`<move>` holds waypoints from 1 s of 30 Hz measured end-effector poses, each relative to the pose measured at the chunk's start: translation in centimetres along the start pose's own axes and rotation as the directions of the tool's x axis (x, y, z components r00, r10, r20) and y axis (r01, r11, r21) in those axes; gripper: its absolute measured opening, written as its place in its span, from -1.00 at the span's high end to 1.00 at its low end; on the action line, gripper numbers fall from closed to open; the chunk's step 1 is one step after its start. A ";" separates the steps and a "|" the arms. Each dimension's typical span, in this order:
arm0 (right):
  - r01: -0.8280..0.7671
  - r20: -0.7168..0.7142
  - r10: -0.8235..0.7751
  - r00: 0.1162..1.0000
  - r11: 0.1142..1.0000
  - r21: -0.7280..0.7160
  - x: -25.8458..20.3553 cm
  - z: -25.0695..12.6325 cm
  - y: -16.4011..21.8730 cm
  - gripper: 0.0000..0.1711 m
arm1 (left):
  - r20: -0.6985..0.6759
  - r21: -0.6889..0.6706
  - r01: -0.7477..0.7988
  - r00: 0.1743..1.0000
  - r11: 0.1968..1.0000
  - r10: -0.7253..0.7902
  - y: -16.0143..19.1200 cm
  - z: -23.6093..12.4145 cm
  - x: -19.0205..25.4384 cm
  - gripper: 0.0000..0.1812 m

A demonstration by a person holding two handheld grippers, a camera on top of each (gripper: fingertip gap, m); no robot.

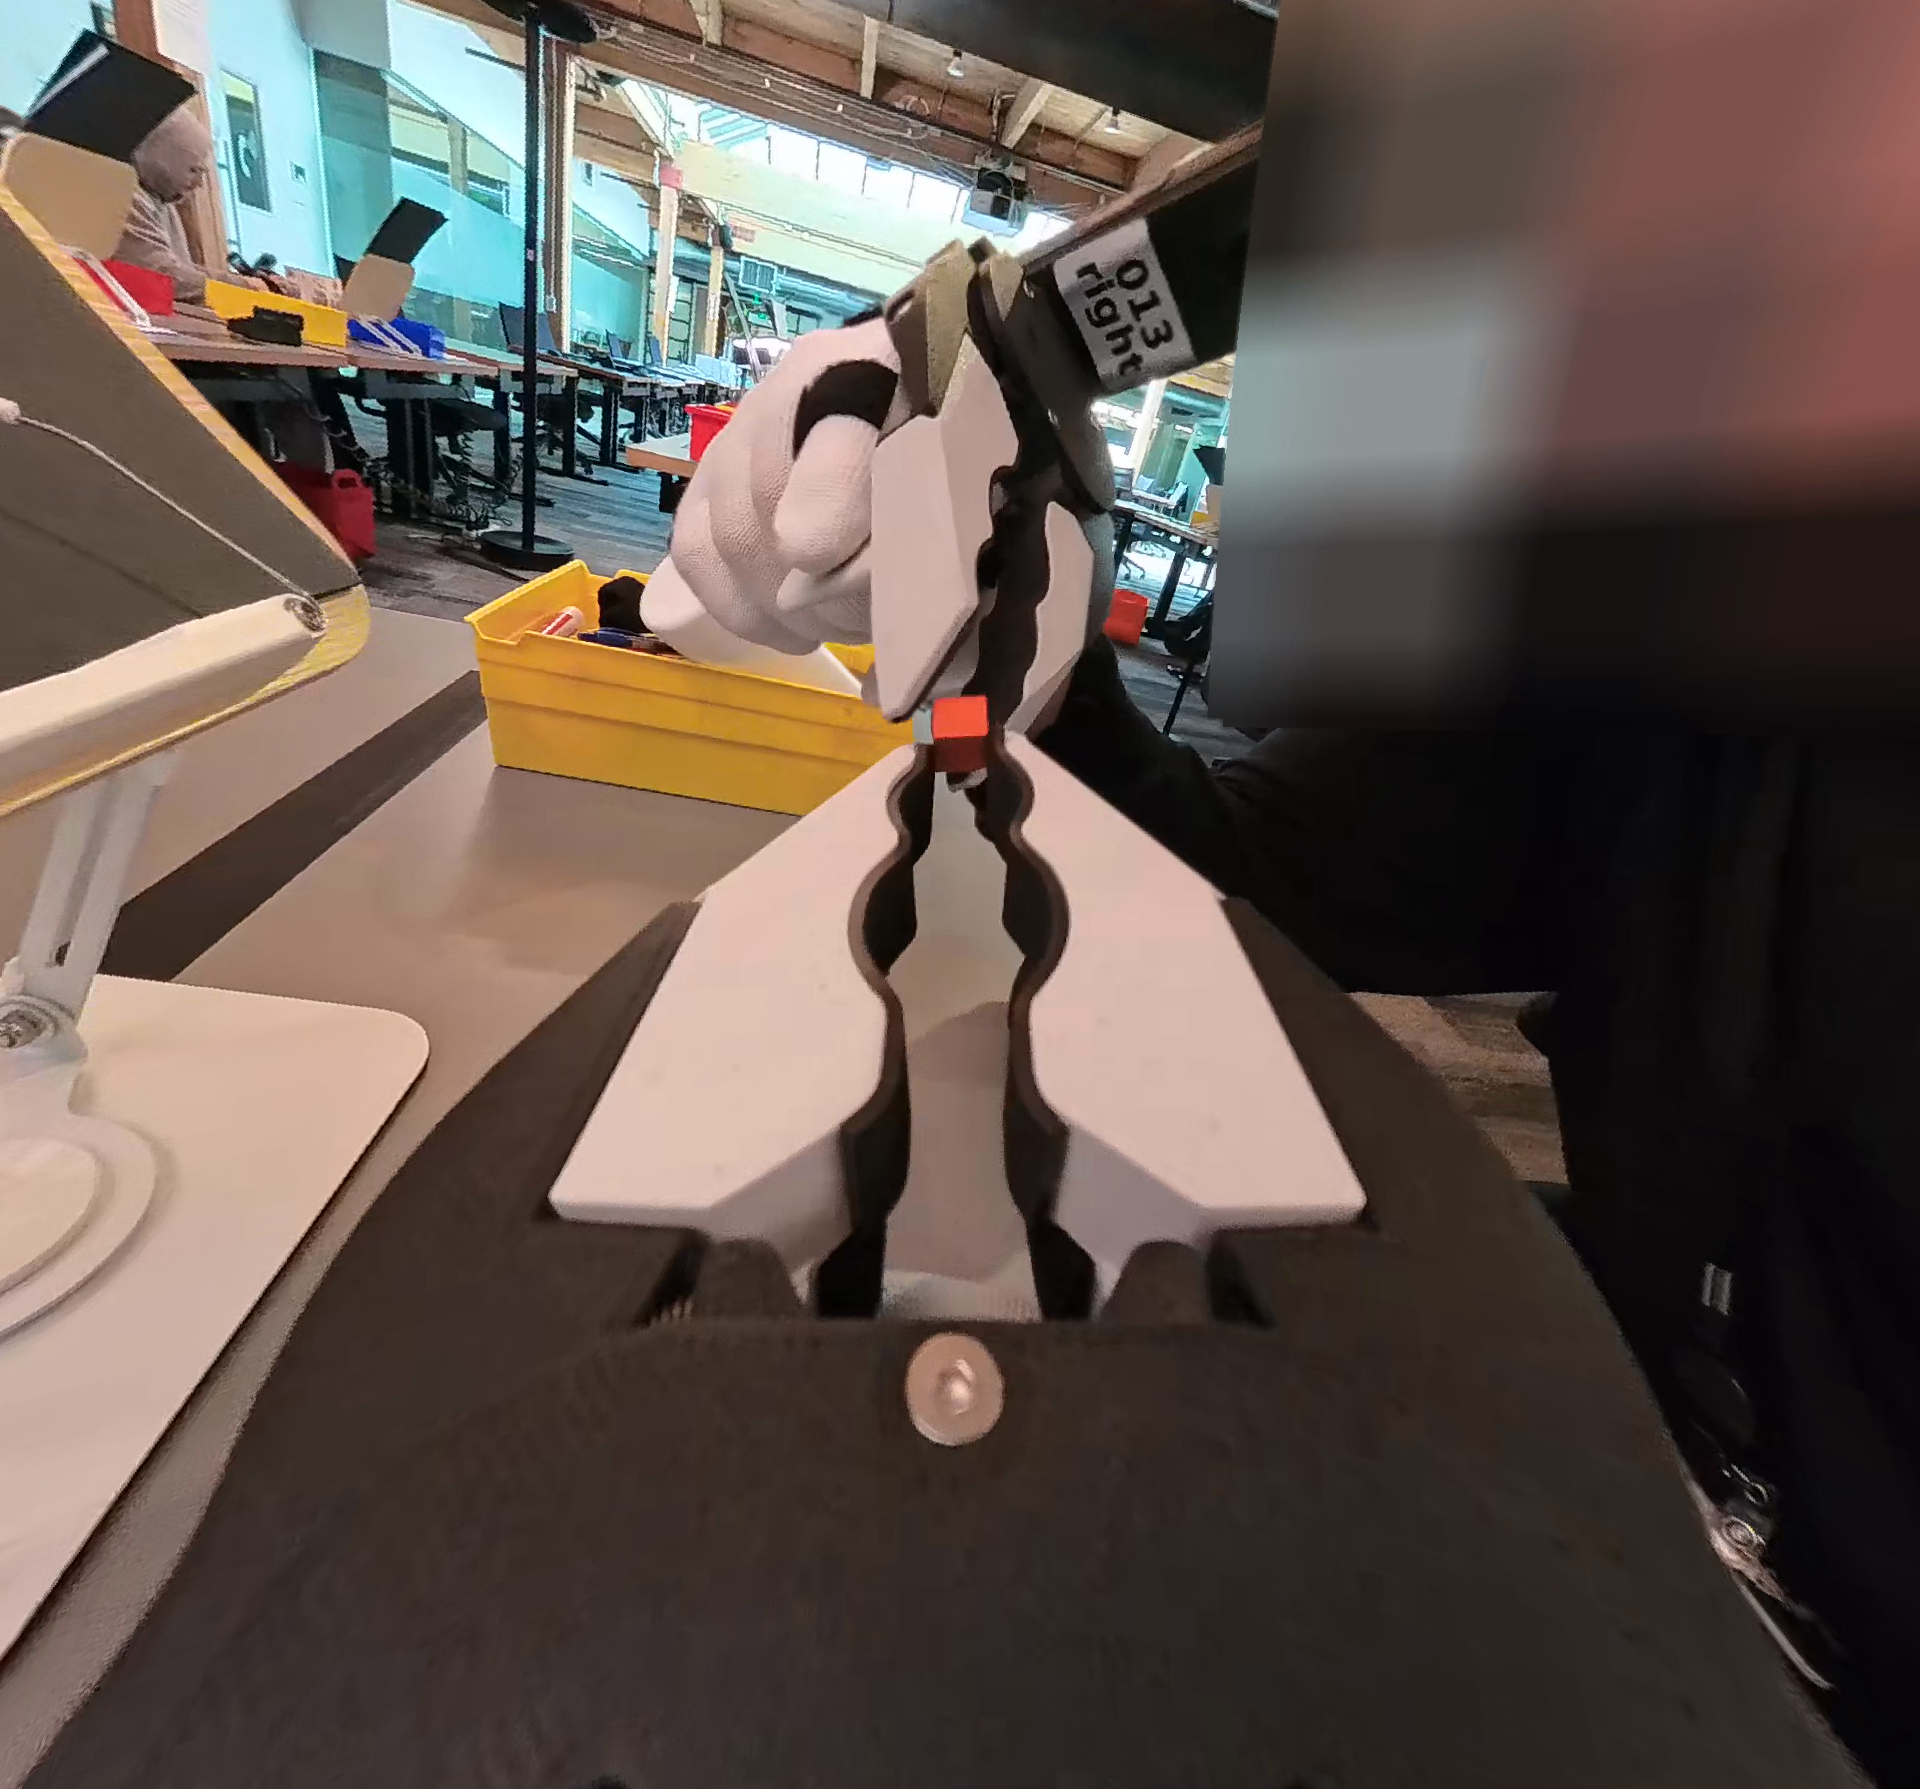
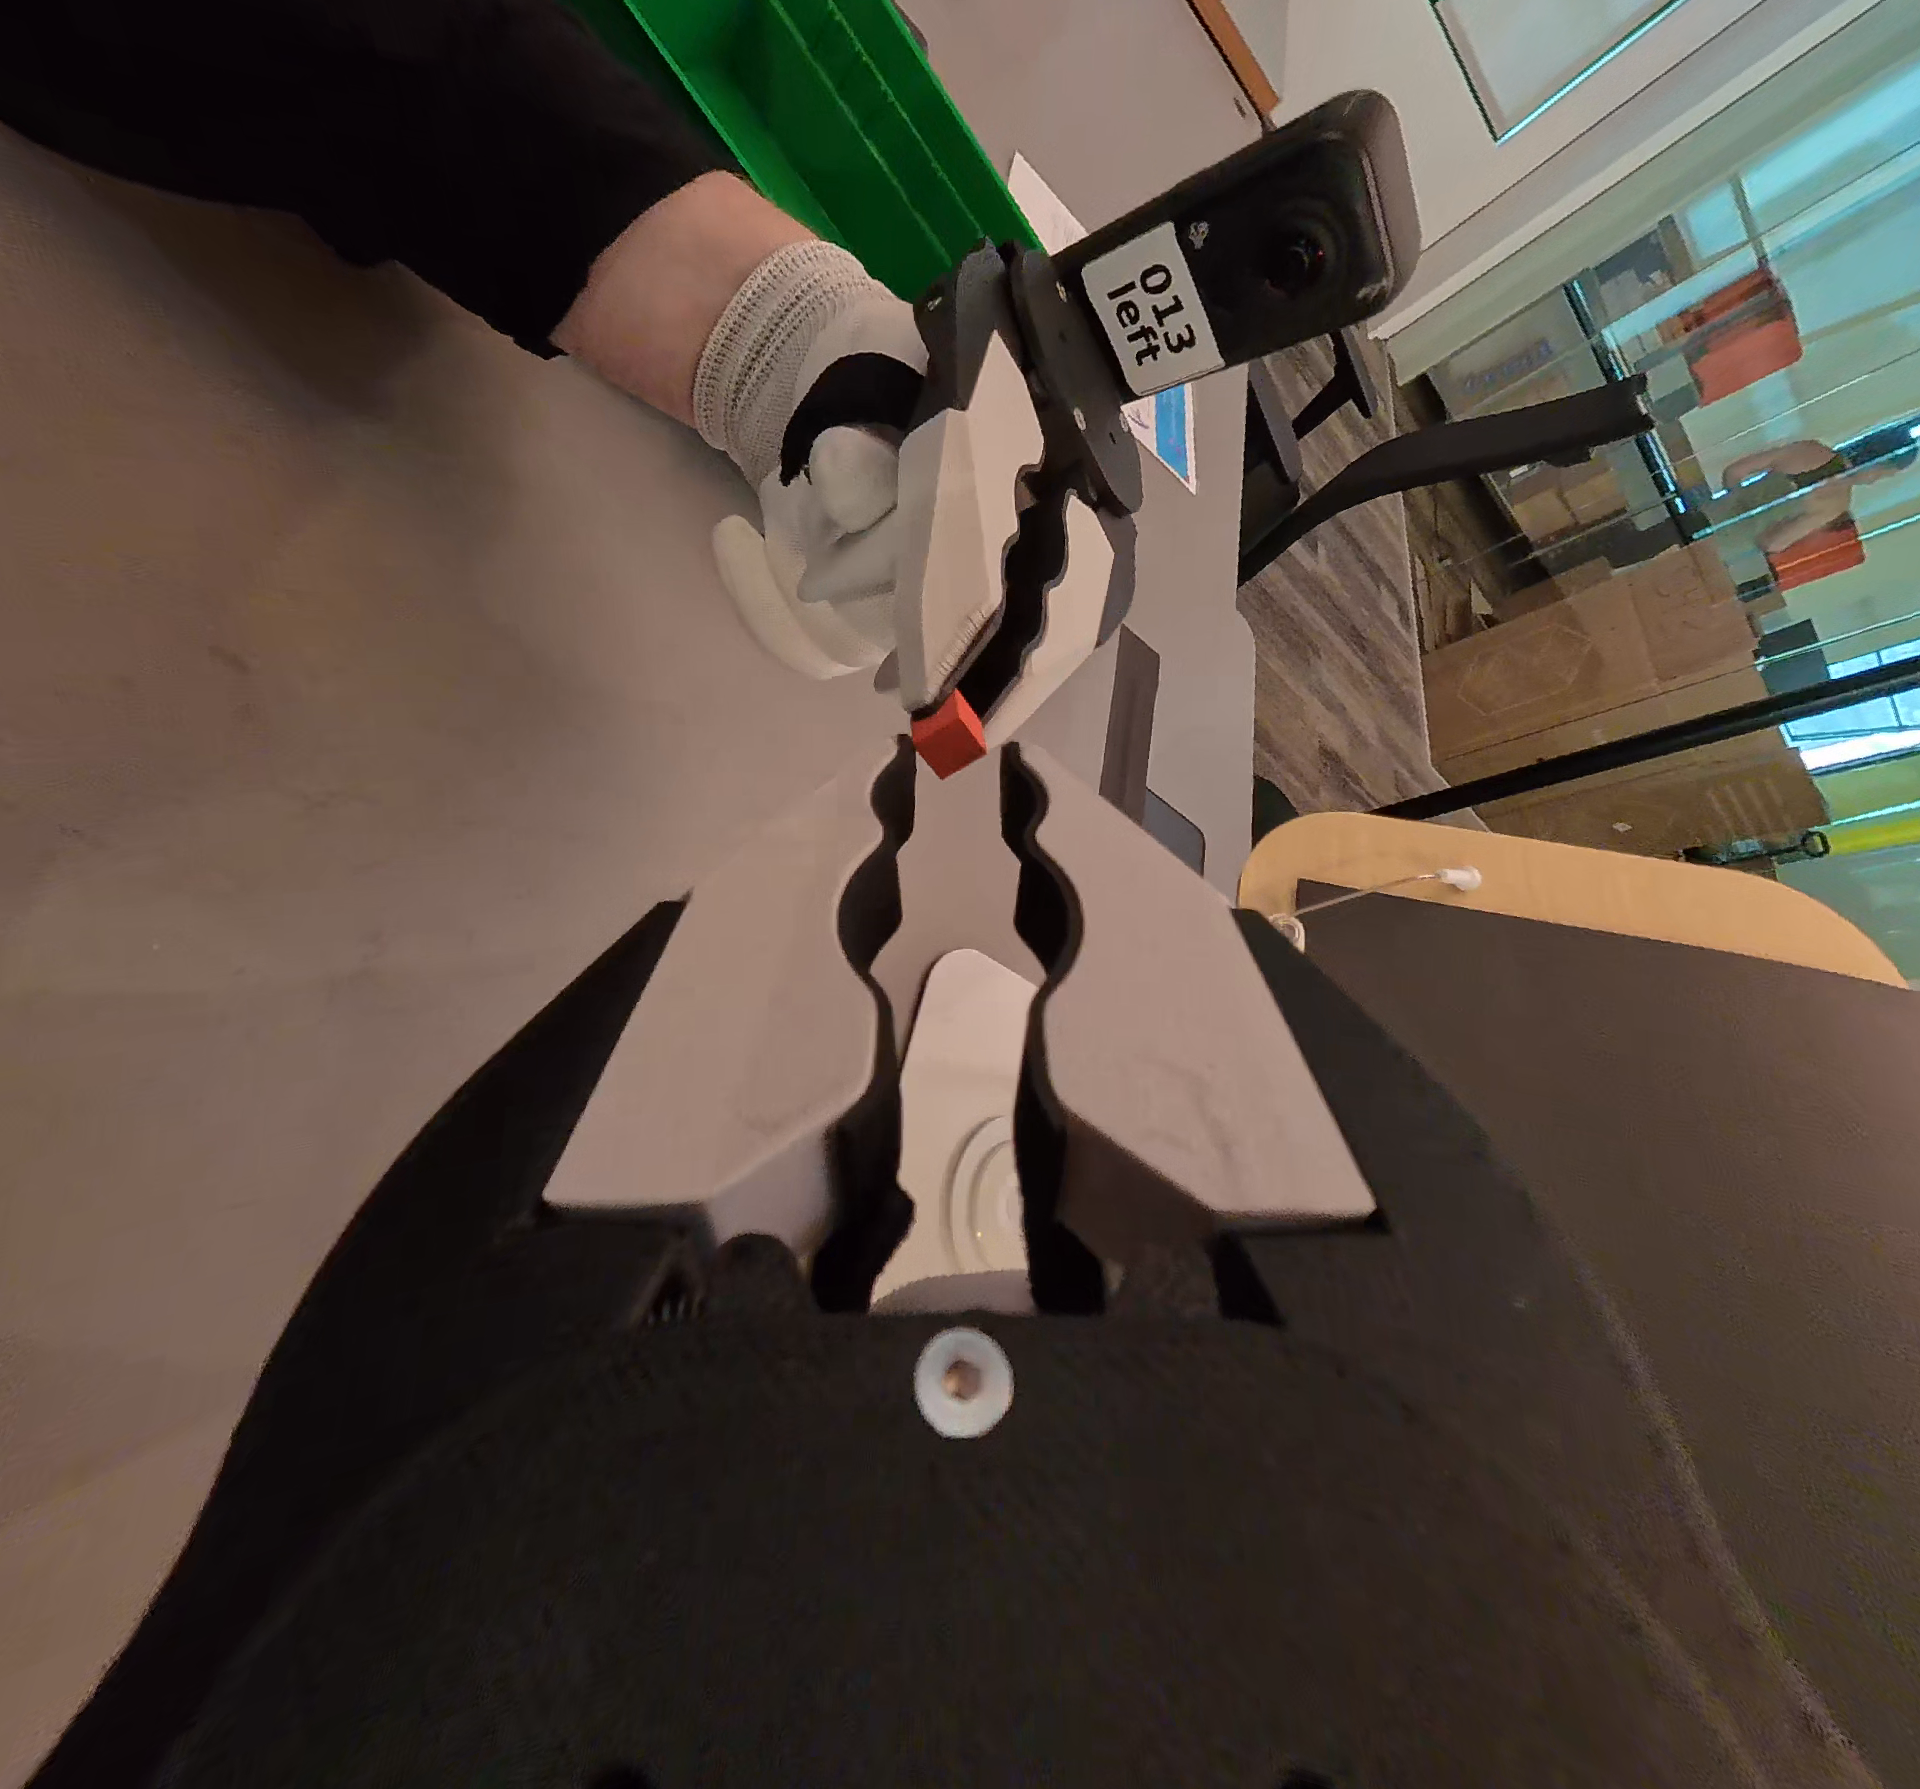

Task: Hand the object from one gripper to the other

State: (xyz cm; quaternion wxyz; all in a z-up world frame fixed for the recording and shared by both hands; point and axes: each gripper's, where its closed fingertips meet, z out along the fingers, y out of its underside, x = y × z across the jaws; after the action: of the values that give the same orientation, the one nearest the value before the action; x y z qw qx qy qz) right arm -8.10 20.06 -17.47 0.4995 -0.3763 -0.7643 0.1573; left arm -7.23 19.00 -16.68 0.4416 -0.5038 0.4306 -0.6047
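A small red cube sits between the tips of my left gripper, which is shut on it above the grey table. My right gripper comes down from above, tip to tip with the left one, held by a white-gloved hand. In the right wrist view the red cube is clamped in the left gripper. My right gripper is open around the cube. Its left fingertip is at the cube's corner; a gap shows on the other side.
A yellow bin with small items stands on the table behind the grippers. A white stand base and its tilted board are at the left. A green ridged part and a dark office chair lie beyond the table. Less than 4 cm separates the two grippers' tips.
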 end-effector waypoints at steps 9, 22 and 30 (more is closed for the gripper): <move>0.023 -0.012 -0.023 1.000 1.000 -0.004 0.1 0.2 0.0 0.88 | -0.037 0.034 0.067 0.997 0.997 -0.066 0.0 -0.2 -0.1 0.92; 0.052 -0.024 -0.055 0.998 0.994 -0.097 0.3 0.9 1.2 0.90 | -0.080 0.063 0.207 0.976 0.976 -0.202 0.6 -0.8 -1.0 0.92; -0.017 -0.031 0.015 0.999 0.998 -0.064 0.9 0.9 1.8 0.91 | 0.013 0.090 0.164 0.986 0.982 -0.166 0.2 -1.0 -2.4 0.87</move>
State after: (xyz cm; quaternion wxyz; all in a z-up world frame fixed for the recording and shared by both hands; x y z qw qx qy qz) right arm -8.30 22.06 -18.36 0.4975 -0.4007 -0.7581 0.1310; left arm -7.95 21.40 -17.52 0.4161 -0.5238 0.3557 -0.6526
